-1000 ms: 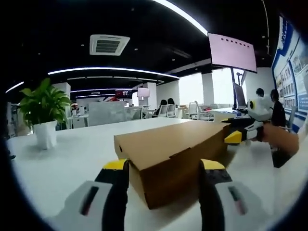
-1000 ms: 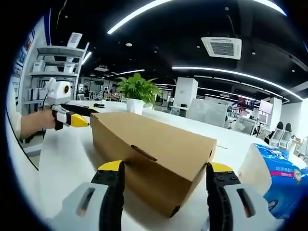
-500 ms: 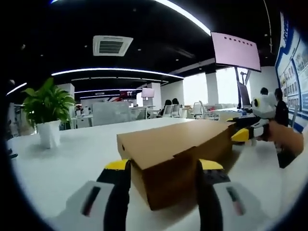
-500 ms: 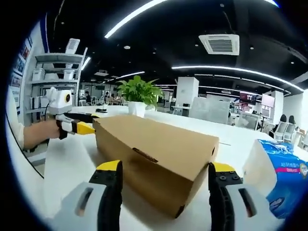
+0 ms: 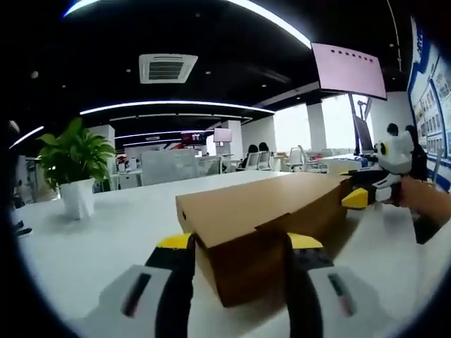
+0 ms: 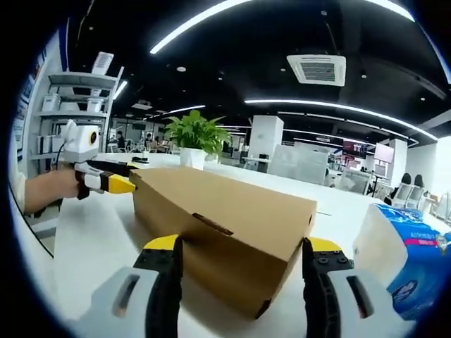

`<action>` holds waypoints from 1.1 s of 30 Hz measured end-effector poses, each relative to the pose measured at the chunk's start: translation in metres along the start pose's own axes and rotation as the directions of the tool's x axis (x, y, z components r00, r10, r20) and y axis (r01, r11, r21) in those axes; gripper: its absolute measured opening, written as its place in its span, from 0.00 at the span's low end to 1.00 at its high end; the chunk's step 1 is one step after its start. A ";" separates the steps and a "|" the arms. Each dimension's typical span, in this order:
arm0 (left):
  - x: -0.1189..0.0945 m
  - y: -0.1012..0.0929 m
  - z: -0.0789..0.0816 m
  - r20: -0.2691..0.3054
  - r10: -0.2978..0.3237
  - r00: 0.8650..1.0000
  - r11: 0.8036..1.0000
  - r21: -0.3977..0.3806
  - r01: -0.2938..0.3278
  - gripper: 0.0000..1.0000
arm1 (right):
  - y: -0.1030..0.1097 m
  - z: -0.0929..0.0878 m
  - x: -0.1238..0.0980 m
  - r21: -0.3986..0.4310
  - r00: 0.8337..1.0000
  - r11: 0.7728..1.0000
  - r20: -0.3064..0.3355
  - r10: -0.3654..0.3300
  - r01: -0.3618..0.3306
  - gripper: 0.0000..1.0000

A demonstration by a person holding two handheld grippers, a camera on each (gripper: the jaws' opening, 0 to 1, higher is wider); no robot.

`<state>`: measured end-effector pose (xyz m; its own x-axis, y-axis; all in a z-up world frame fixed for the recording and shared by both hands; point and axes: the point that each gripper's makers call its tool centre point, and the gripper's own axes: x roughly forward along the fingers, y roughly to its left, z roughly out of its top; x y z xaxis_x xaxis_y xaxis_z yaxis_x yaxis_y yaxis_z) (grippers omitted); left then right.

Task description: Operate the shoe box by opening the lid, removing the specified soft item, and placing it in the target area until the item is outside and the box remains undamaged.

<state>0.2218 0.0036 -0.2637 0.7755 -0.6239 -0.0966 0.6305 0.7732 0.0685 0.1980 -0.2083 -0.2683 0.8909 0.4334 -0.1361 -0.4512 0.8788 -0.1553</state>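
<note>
Cardboard, thin and corrugated, made up the shoe box (image 5: 264,225), and I judged it light, fairly stiff along its folds but easy to dent or tear at the lid flap. It sat closed on the white desk (image 5: 84,239), one short end toward each of my claws. My left claw (image 5: 238,243) stood wide, its jaws flanking the near end of the box; whether they touched the sides I could not tell. My right claw (image 6: 243,248) was likewise spread wide at the opposite end (image 6: 232,232), and from there I saw the left claw (image 6: 106,182) at the far end.

I reckoned the lid's front edge, near the small slot (image 6: 213,224), was the place to lift, gently, while steadying the base rather than squeezing the walls. The soft item inside was hidden.

By count: one box, two claws, one potted plant (image 5: 76,165) standing well apart on the desk, and one blue-and-white soft pack (image 6: 402,253) just beside the box on my right.
</note>
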 end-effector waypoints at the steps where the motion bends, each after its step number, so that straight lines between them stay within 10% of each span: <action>1: -0.001 0.000 0.000 0.001 0.001 1.000 1.000 -0.004 -0.001 0.51 | 0.000 0.000 0.000 0.003 1.000 1.000 0.001 0.001 -0.001 0.70; 33: -0.021 -0.030 0.000 0.015 0.011 1.000 1.000 0.010 -0.011 0.51 | 0.004 -0.005 -0.032 0.000 1.000 1.000 -0.005 0.018 -0.018 0.70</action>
<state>0.1869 -0.0065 -0.2637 0.7829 -0.6169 -0.0811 0.6220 0.7790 0.0792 0.1671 -0.2194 -0.2699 0.8825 0.4477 -0.1439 -0.4668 0.8711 -0.1524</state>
